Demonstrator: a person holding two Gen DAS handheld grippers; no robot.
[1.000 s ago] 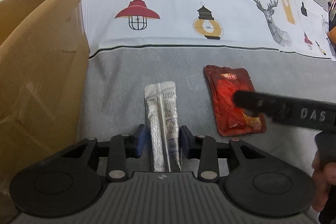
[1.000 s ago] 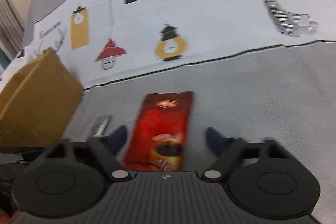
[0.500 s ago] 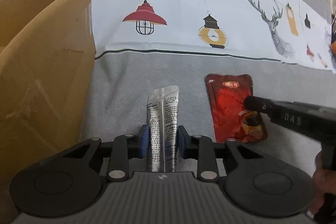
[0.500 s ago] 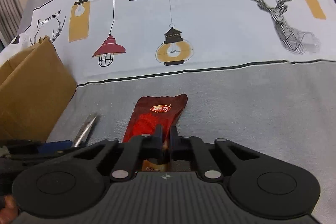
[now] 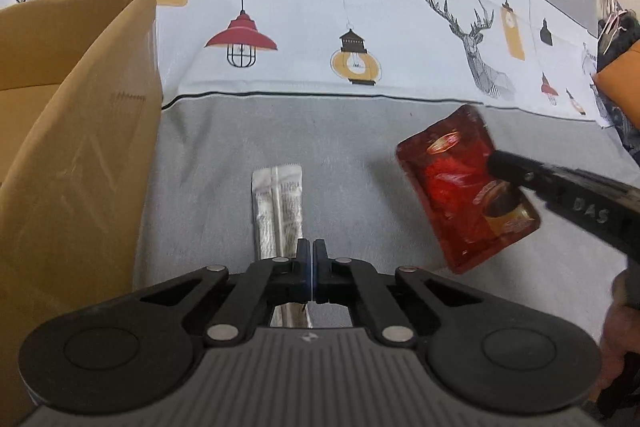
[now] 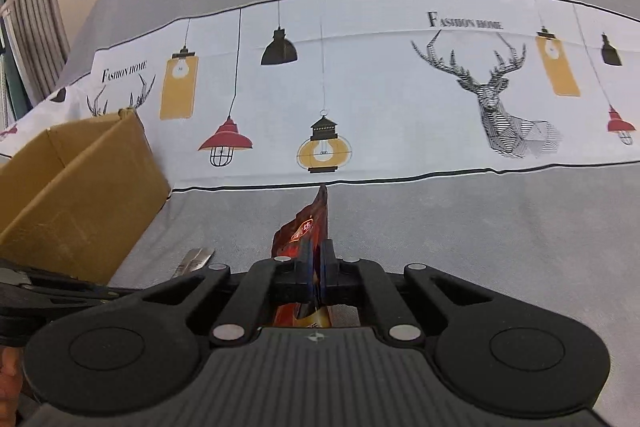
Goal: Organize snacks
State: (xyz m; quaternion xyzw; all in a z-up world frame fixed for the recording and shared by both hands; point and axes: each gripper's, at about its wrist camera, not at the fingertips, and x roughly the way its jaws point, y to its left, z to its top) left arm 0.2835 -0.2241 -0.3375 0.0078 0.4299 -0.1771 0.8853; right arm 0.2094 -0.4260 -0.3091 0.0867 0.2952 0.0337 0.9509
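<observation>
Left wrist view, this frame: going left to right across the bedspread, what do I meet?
cardboard box → silver sachet, its near end pinched in the left gripper → red snack pouch, tilted and lifted → right gripper clamped on that pouch, its arm running off to the right edge.

The left gripper sits low with its jaws pressed together at the tips, pinching the near end of the silver sachet, whose far end lies flat ahead of it. The right gripper has its jaws clamped on the red snack packet, which stands edge-on between them, and from the left wrist view this gripper reaches in from the right side with the packet raised and tilted. Part of the person's right hand shows at the right edge, wrapped around that gripper's handle.
</observation>
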